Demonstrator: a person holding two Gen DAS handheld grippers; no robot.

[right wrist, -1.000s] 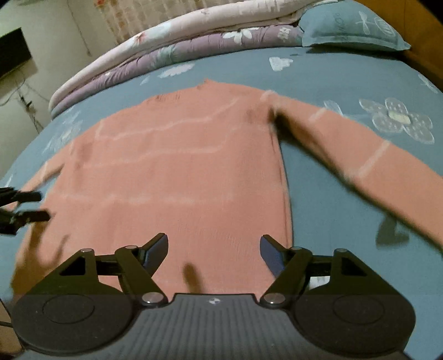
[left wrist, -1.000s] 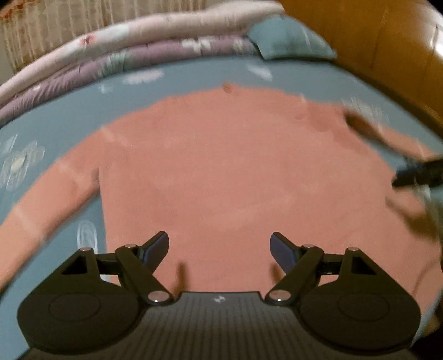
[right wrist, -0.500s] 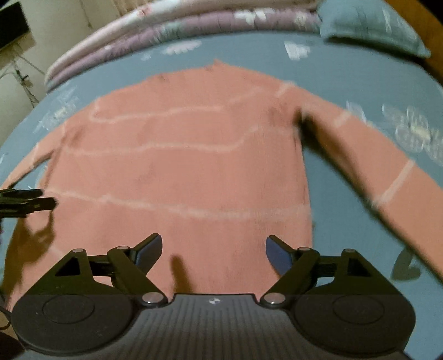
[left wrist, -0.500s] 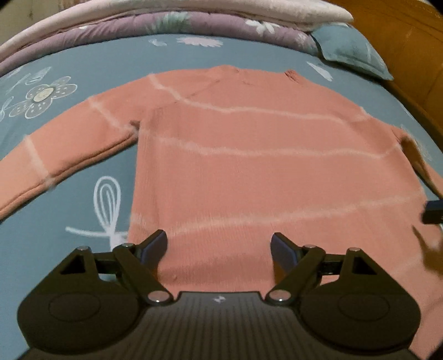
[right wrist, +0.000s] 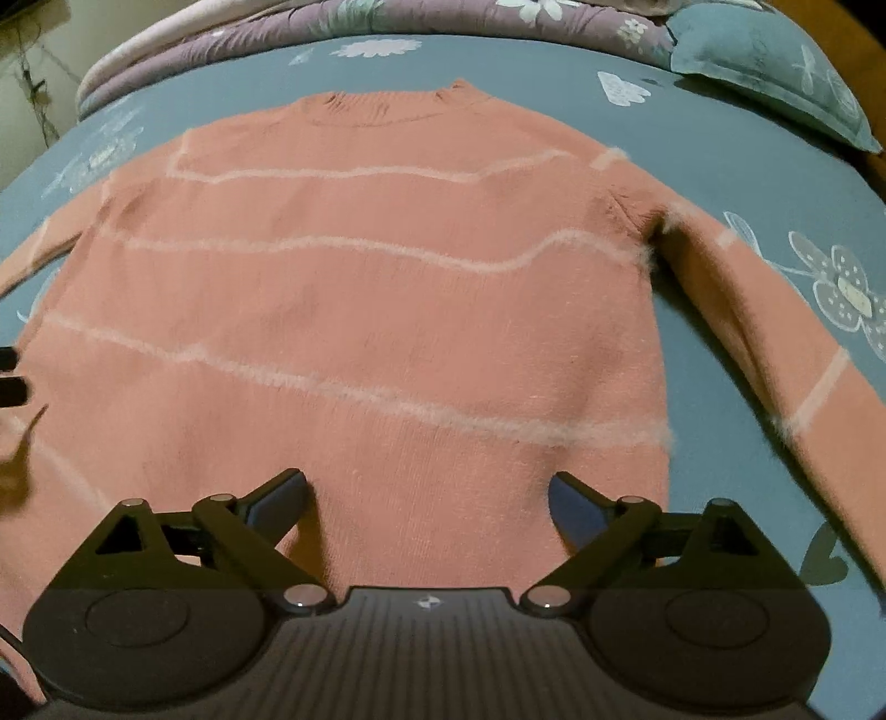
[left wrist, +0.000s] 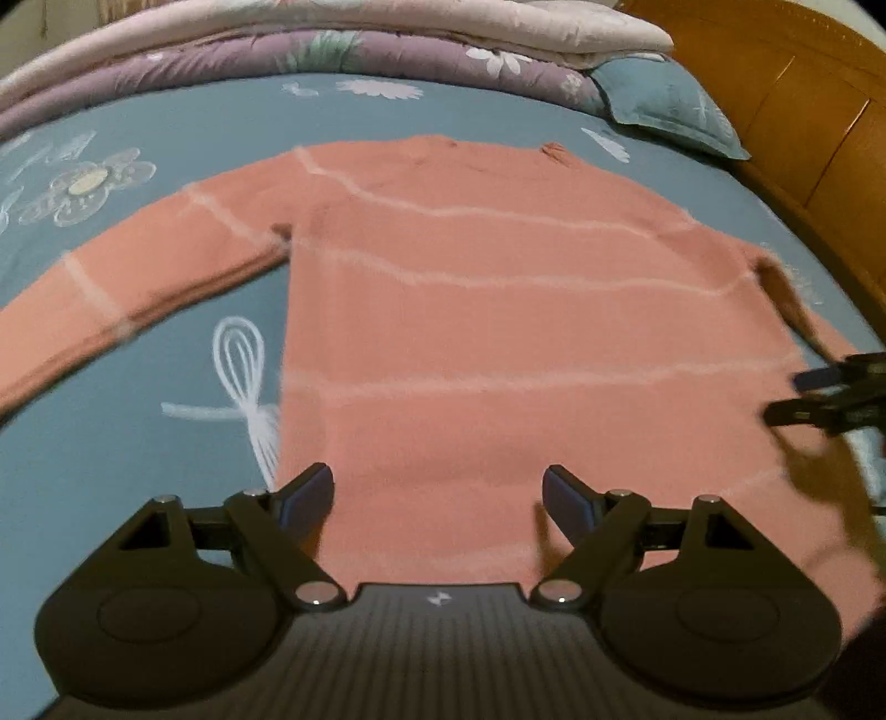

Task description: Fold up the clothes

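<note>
A salmon-pink sweater (left wrist: 498, 343) (right wrist: 354, 310) with thin pale stripes lies flat on the bed, collar at the far end, both sleeves spread out to the sides. My left gripper (left wrist: 437, 498) hovers open over the hem near the sweater's left side edge, nothing between its fingers. My right gripper (right wrist: 426, 501) hangs over the hem near the right side edge; its jaws are opening and hold nothing. Each gripper's tips show at the edge of the other's view: the right gripper (left wrist: 814, 396) and the left gripper (right wrist: 8, 374).
The blue bedsheet (left wrist: 138, 443) with white flower prints lies under the sweater. Folded purple and pink quilts (left wrist: 332, 44) and a blue pillow (left wrist: 664, 105) line the far end. A wooden headboard (left wrist: 803, 111) rises at the right.
Both grippers have come lower and nearer to the sweater's hem, each shifting toward its own side edge. The right gripper's jaws have spread wider.
</note>
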